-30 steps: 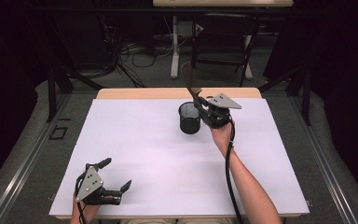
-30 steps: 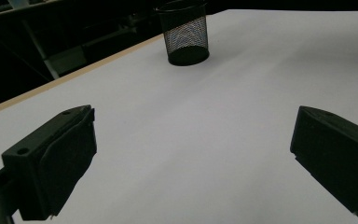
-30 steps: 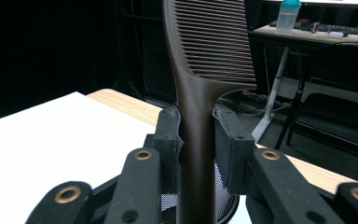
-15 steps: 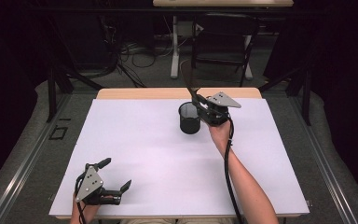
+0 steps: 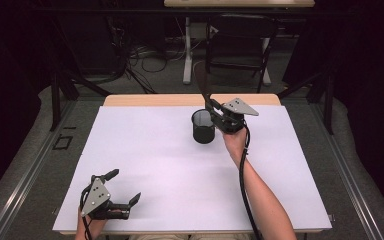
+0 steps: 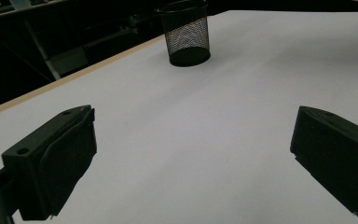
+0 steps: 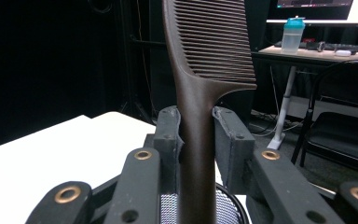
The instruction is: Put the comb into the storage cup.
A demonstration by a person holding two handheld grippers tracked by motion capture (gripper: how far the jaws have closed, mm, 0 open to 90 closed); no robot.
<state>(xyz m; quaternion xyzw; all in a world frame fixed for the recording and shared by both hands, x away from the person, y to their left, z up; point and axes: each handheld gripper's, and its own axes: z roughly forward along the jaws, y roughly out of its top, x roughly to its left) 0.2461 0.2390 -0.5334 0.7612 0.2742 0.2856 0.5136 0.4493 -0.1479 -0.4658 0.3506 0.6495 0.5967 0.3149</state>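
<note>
Two grippers over a big white table [image 5: 145, 150]. Right gripper [image 5: 215, 111] up near the far edge, a bit right of the middle, pinched tight on a dark brown comb [image 5: 202, 85]. Jaws pressed on both sides of the comb's thin handle, as seen in the right gripper view [image 7: 196, 135]. Comb standing almost straight up, teeth end high above the jaws, handle end pointing down into a black mesh cup [image 5: 203, 127]. Cup upright on the table, just below and to the left of that gripper, with its rim peeking out under the jaws in the right gripper view [image 7: 228, 205]. Cannot tell if the comb's tip touches the cup's bottom. Left gripper [image 5: 122, 192] low at the near left corner, spread wide, holding nothing, touching nothing. Lots of bare white table between its two black jaws in the left gripper view [image 6: 191, 154], and the mesh cup [image 6: 186, 32] far off near the far edge. Both grippers well apart from each other. Nothing lying between the cup and the left gripper. Past the far edge: a black chair [image 5: 240, 47], a white desk leg [image 5: 186, 50] and loose cables [image 5: 145, 52] on the floor. Blue-topped bottle [image 7: 292, 35] on a far desk in the right gripper view.
</note>
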